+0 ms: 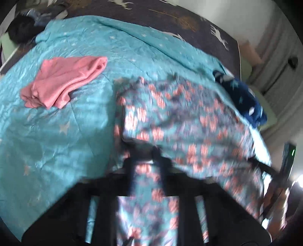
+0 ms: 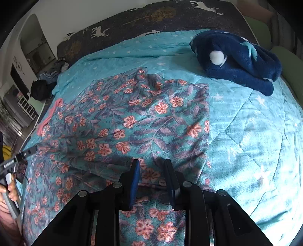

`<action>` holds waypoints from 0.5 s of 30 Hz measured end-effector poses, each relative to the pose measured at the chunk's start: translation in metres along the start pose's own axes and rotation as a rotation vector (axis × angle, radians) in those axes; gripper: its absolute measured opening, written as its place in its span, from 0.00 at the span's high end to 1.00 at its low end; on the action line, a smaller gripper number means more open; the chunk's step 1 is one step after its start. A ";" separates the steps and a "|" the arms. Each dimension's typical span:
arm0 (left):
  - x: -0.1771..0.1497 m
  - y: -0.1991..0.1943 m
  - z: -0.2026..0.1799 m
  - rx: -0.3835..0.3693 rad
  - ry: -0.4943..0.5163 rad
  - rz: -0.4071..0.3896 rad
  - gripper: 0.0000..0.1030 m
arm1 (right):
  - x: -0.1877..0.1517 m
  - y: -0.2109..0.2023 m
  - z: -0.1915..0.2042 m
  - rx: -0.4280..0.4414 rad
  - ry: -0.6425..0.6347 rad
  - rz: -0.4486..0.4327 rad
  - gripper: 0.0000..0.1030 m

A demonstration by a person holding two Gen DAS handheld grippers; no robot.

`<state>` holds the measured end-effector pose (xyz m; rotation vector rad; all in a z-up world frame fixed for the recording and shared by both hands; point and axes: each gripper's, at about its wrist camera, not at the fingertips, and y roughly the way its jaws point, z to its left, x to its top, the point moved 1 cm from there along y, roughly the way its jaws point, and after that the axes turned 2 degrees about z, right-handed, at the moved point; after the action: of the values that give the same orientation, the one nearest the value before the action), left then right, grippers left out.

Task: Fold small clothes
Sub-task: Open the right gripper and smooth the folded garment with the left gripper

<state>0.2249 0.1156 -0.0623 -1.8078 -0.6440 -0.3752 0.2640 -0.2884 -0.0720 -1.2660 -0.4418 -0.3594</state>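
A teal floral garment (image 2: 142, 117) lies spread on the teal star quilt (image 2: 255, 132). My right gripper (image 2: 151, 170) is open just above the garment's near edge, with cloth showing between its blue pads, which do not press on it. The left wrist view is blurred. In it my left gripper (image 1: 146, 157) is shut on the floral garment (image 1: 180, 117), which is lifted and drapes over its fingers. From the right wrist view, the left gripper (image 2: 31, 150) sits at the garment's left edge, held by a hand (image 2: 11, 187).
A folded pink garment (image 1: 64, 81) lies on the quilt (image 1: 47, 142) to the left. A navy fleece piece (image 2: 236, 60) sits at the far right. A dark deer-print sheet (image 2: 151, 17) covers the bed's far end, with dark clothes (image 2: 40, 89) at its left corner.
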 end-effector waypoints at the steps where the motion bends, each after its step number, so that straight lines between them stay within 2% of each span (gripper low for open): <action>1: 0.005 -0.001 0.001 0.058 0.002 -0.013 0.98 | 0.000 -0.001 0.000 0.001 0.002 0.001 0.75; 3: 0.008 -0.007 0.006 0.211 0.019 -0.029 0.99 | 0.002 -0.003 0.000 0.002 0.001 0.006 0.75; 4: 0.008 -0.011 0.012 0.237 0.012 -0.042 0.99 | 0.004 -0.005 -0.002 0.002 0.005 0.006 0.75; 7: 0.009 -0.026 0.031 0.217 -0.026 -0.063 0.99 | 0.009 -0.024 -0.014 -0.014 0.035 -0.035 0.74; 9: 0.013 -0.030 0.026 0.187 0.011 -0.067 0.96 | 0.026 -0.032 -0.029 -0.006 0.067 -0.068 0.72; 11: 0.021 -0.023 0.015 0.173 0.049 -0.056 0.68 | 0.044 -0.034 -0.044 -0.011 0.119 -0.078 0.63; 12: 0.027 -0.015 0.011 0.160 0.055 -0.044 0.37 | 0.057 -0.030 -0.052 0.011 0.131 -0.065 0.49; 13: 0.033 -0.007 0.009 0.150 0.057 -0.041 0.27 | 0.066 -0.025 -0.058 0.037 0.135 -0.058 0.43; 15: 0.050 0.015 0.008 0.156 0.074 -0.032 0.27 | 0.084 -0.010 -0.073 0.082 0.179 -0.043 0.42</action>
<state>0.2733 0.1322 -0.0493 -1.6295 -0.6339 -0.4006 0.3407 -0.3633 -0.0384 -1.1347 -0.3281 -0.4822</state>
